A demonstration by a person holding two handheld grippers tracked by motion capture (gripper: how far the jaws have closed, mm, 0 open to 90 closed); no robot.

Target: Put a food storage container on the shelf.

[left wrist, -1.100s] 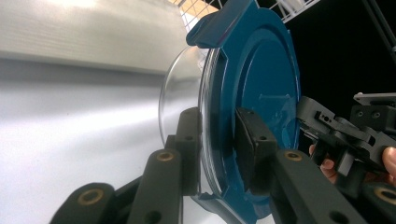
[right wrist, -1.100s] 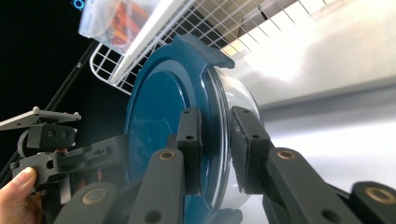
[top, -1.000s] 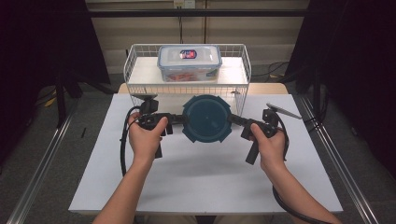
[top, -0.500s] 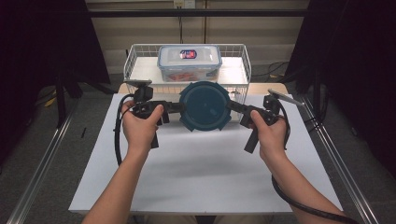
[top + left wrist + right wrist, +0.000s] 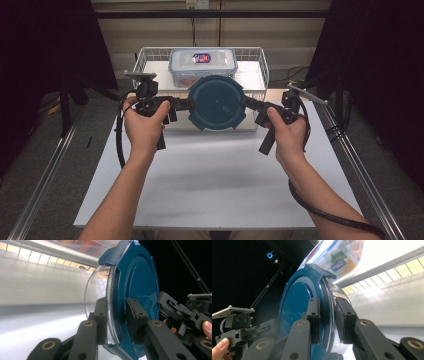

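Observation:
A round clear container with a dark blue lid [image 5: 216, 102] hangs level above the white table, held from both sides. My left gripper [image 5: 187, 104] is shut on its left edge, and my right gripper [image 5: 246, 104] is shut on its right edge. In the left gripper view the pads [image 5: 133, 315] clamp the lid rim and clear bowl [image 5: 98, 290] of the round container [image 5: 135, 290], with the other gripper [image 5: 185, 312] beyond. In the right gripper view the pads [image 5: 314, 315] pinch the blue lid [image 5: 302, 310] and the bowl's wall likewise.
A white wire basket [image 5: 146, 56] stands at the table's far edge, just behind the lifted container. Inside it sits a rectangular clear box with a labelled lid [image 5: 202, 60]. The white table top [image 5: 215, 175] lies below my hands. Metal rails [image 5: 357, 165] run along both sides.
Both hands have risen together, lifting the blue-lidded container higher so that it now overlaps the basket's front. The grips have not changed.

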